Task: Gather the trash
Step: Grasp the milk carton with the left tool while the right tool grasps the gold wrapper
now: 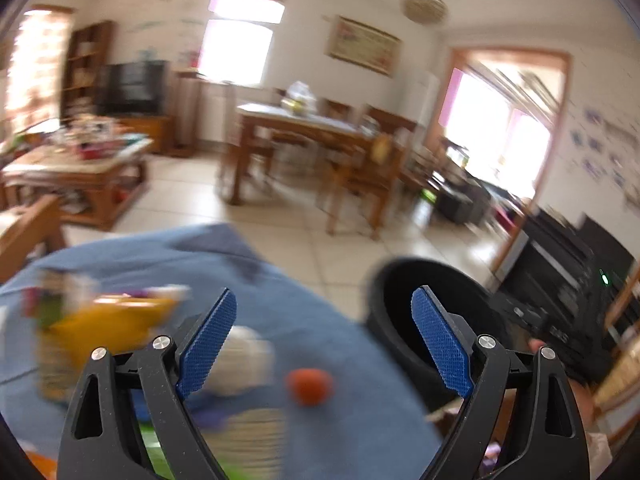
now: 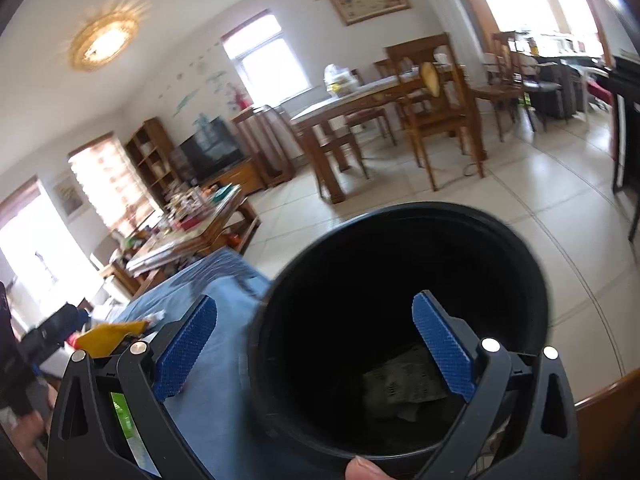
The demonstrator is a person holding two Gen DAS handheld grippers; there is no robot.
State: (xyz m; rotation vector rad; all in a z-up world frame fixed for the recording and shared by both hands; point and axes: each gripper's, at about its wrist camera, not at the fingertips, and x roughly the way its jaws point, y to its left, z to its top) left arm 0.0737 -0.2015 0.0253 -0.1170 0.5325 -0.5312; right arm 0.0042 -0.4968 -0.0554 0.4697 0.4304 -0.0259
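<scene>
While fingers [image 2: 184, 348] gape, bin [image 2: 400, 320] between

Left wrist view is motion-blurred: yellow packet [image 1: 116, 324] at 9 o'clock, white lump [image 1: 244, 364] partly behind left finger, orange ball [image 1: 310, 386], all unidentifiable. Black bin [image 2: 400, 320] floor is dark; crumpled paper [image 2: 404, 384] is partly behind the right finger. Thumb tip [image 2: 366, 470] is cut off at 6 o'clock.

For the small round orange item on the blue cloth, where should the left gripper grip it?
Across its middle, from above. The small round orange item lies alone on the blue cloth, sides clear of the white crumpled piece. The left hand-held gripper, open, is likely wide enough.
</scene>
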